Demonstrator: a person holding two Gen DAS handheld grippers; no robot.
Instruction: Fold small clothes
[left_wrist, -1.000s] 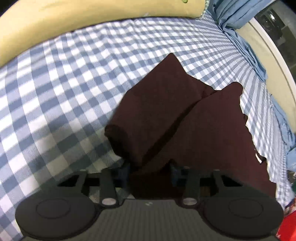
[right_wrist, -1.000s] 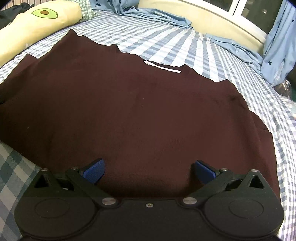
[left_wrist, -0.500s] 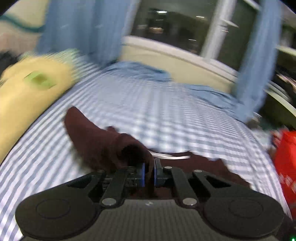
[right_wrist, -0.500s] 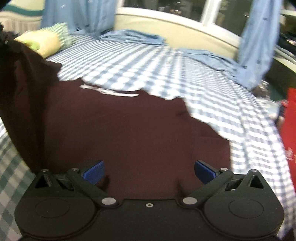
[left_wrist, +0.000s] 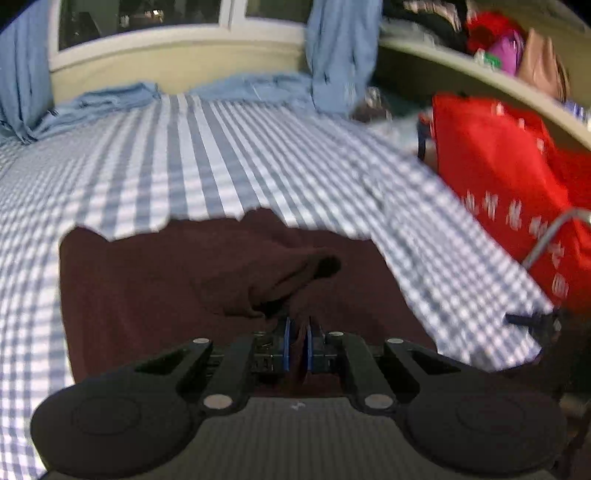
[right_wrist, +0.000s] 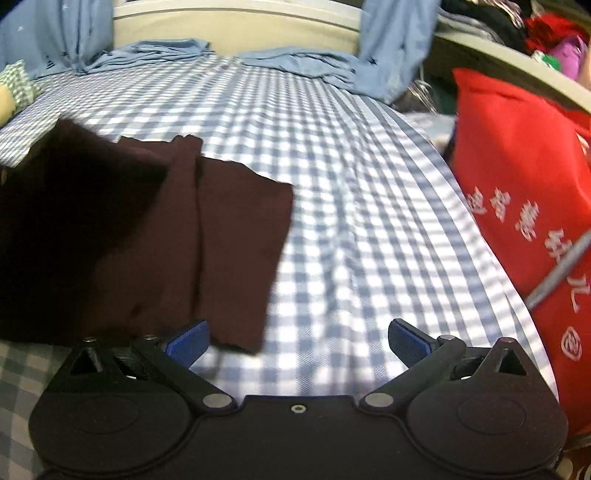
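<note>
A dark maroon garment (left_wrist: 155, 280) lies on the blue-and-white checked bed. My left gripper (left_wrist: 297, 343) is shut on a fold of it, and a bunched sleeve (left_wrist: 291, 273) rises just ahead of the blue pads. In the right wrist view the same maroon garment (right_wrist: 207, 236) shows at the left, partly lifted and folded over itself. My right gripper (right_wrist: 295, 341) stands open above the bare checked sheet, its left fingertip (right_wrist: 188, 341) near the cloth's lower corner, nothing between its fingers.
A red bag with white characters (right_wrist: 517, 192) stands against the bed's right edge, also seen as a red bag (left_wrist: 509, 184) from the left. Blue curtains (left_wrist: 340, 51) and crumpled blue cloth (right_wrist: 295, 59) lie along the far side below a window.
My left gripper closed on the garment's edge and carried it across to the right, rolling as it went. My right gripper, still open, slid right off the cloth onto the sheet.
</note>
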